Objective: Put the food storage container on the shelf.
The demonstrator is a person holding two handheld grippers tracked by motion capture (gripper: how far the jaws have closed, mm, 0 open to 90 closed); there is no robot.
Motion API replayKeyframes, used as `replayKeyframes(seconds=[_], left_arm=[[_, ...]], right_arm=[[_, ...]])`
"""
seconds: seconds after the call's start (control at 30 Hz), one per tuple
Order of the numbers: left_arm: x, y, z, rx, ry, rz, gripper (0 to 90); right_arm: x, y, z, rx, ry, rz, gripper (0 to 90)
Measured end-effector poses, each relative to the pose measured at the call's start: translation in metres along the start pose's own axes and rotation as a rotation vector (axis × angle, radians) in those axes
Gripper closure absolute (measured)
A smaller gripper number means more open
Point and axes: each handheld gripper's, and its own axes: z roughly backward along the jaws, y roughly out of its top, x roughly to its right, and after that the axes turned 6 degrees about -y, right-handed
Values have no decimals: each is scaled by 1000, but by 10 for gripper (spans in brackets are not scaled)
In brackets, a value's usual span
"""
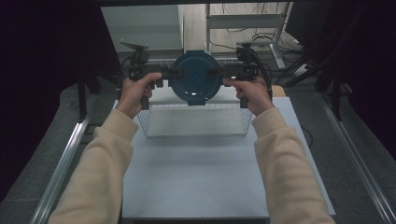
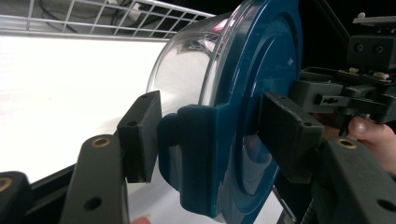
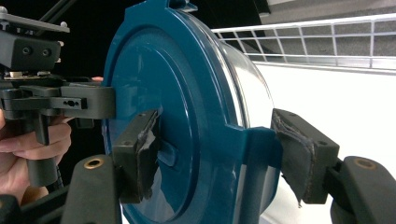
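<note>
A round clear container (image 1: 195,77) with a dark blue lid (image 2: 261,93) is held up on edge above the wire basket (image 1: 154,123), lid facing the person. My left gripper (image 1: 170,73) is shut on its left latch tab. In the left gripper view the left gripper (image 2: 215,133) has one pad on the clear bowl side and one on the lid face. My right gripper (image 1: 215,72) is shut on the opposite tab. The right gripper (image 3: 219,158) clamps lid (image 3: 187,107) and bowl rim the same way. Each gripper view shows the other gripper beyond the lid.
The white wire basket stands at the far half of a pale table (image 1: 196,177), its rim (image 3: 327,42) behind the container. A desk frame and cables (image 1: 261,37) lie beyond. Metal rails (image 1: 60,168) run along both sides of the table.
</note>
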Motion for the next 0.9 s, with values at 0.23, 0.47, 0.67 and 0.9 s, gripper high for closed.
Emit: replayKeyframes(seconds=[0.23, 0.47, 0.67, 0.9], left_arm=[[-14, 2, -10, -2, 0, 41, 407], [-33, 8, -23, 1, -6, 126, 377], [-45, 8, -29, 20, -18, 160, 364], [-40, 5, -28, 73, 50, 81, 293]], right_arm=[[16, 0, -14, -23, 3, -58, 348], [33, 3, -30, -13, 6, -204, 349], [46, 2, -41, -2, 21, -277, 351], [44, 1, -39, 3, 0, -261, 297]])
